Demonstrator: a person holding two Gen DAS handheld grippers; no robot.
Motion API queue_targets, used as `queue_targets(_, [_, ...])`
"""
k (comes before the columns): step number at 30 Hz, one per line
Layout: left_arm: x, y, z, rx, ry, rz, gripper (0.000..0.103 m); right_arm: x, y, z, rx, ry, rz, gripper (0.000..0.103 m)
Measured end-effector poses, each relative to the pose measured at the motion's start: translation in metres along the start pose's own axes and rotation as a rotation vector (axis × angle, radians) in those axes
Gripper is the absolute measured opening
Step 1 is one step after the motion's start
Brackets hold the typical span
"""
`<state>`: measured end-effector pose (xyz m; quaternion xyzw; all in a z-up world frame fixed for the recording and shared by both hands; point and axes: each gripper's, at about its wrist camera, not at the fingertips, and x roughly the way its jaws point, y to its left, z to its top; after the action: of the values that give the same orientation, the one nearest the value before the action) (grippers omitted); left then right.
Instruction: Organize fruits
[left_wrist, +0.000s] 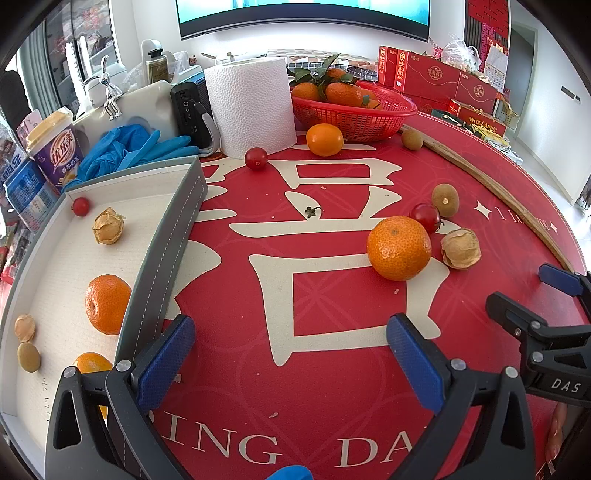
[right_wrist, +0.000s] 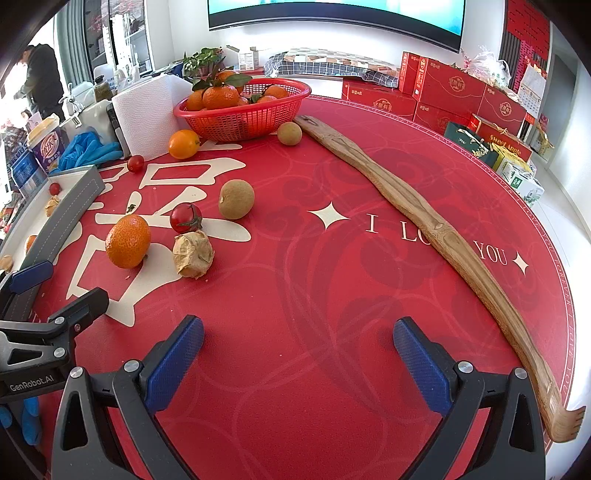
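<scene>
A grey tray at the left holds several fruits: a mandarin, a husked physalis and a cherry tomato. On the red mat lies a cluster: a mandarin, a cherry tomato, a longan and a physalis. Farther back lie a small orange, a tomato and a longan. My left gripper is open and empty, beside the tray. My right gripper is open and empty, right of the cluster.
A red basket of leafy mandarins stands at the back. A paper towel roll, blue gloves and a drink cup crowd the back left. A long wooden back scratcher lies along the right. Red gift boxes stand beyond the table.
</scene>
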<state>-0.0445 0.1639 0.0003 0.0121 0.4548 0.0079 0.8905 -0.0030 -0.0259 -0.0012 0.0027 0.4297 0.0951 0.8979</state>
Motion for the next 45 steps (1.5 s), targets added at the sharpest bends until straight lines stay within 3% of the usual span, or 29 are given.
queue_targets(16, [0.0,-0.001,0.0,0.0,0.002,0.0,0.103,0.0,0.0,0.0,0.0,0.0,0.0,0.103])
queue_targets(19, [-0.002,-0.001,0.002,-0.012,0.052,-0.054,0.102,0.0,0.0,0.0,0.0,0.0,0.0,0.103])
queue_targets(25, [-0.026,-0.011,0.019,0.002,-0.024,-0.093,0.102,0.0,0.0,0.0,0.0,0.0,0.0,0.103])
queue_targets(30, [-0.013,-0.029,0.034,0.048,-0.014,-0.082,0.1,-0.001,0.0,-0.001,-0.017,0.001,0.011,0.103])
queue_targets(36, [0.012,-0.043,0.045,0.066,0.023,-0.08,0.086,-0.003,-0.003,-0.005,-0.045,0.0,0.032,0.103])
queue_targets(39, [0.019,-0.044,0.045,0.053,0.048,-0.084,0.065,-0.004,-0.004,-0.006,-0.044,0.0,0.032,0.103])
queue_targets(41, [0.015,-0.045,0.046,0.058,0.042,-0.087,0.037,-0.004,-0.003,-0.006,-0.044,0.0,0.032,0.103])
queue_targets(45, [0.007,-0.039,0.041,0.055,0.037,-0.069,0.037,-0.004,-0.003,-0.006,-0.044,0.0,0.032,0.103])
